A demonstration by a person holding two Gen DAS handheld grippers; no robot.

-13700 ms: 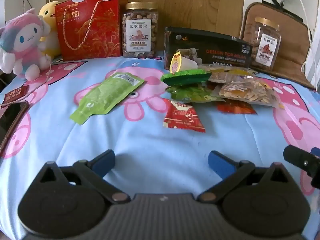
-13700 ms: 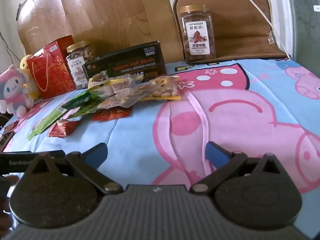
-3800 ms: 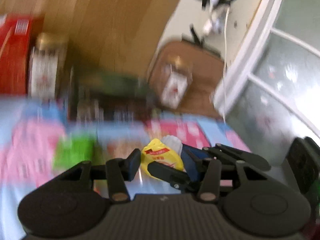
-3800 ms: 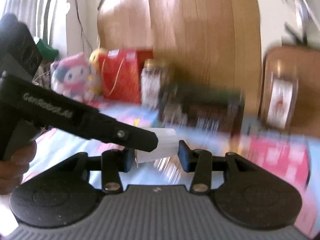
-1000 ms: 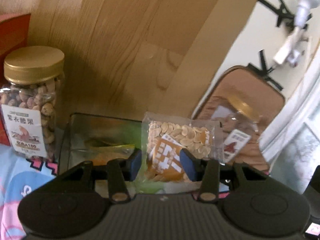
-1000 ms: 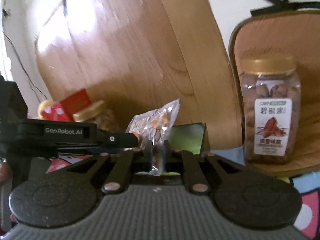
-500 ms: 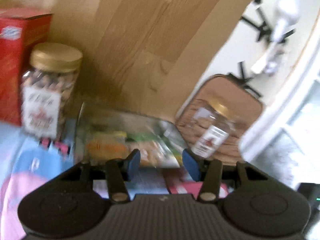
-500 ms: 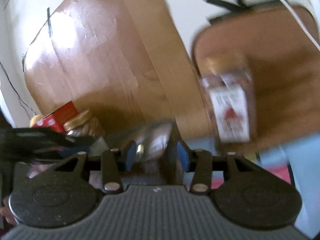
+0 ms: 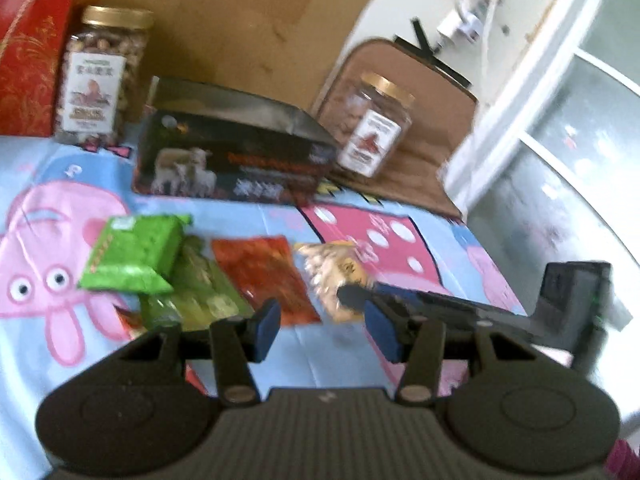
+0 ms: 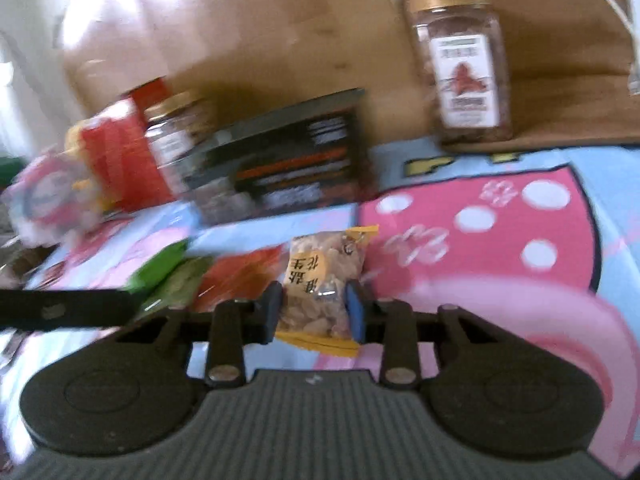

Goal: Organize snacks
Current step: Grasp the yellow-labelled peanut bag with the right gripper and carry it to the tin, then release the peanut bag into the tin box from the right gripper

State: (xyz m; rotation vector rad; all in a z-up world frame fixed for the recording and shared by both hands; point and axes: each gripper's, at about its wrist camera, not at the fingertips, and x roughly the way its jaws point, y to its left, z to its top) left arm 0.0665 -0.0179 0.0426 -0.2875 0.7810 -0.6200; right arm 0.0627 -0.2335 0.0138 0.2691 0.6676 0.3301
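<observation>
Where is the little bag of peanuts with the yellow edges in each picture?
Left wrist: the peanut bag lies right of centre on the blanket, the right gripper reaching over it.
Right wrist: the bag sits bottom centre between the fingers.
Shared landmark: the black box behind.

Left wrist view sits low over the bedspread (image 9: 340,232), facing the black box (image 9: 232,160) close ahead. Right wrist view looks likewise from further right; both catch the peanut packet (image 10: 320,288).
</observation>
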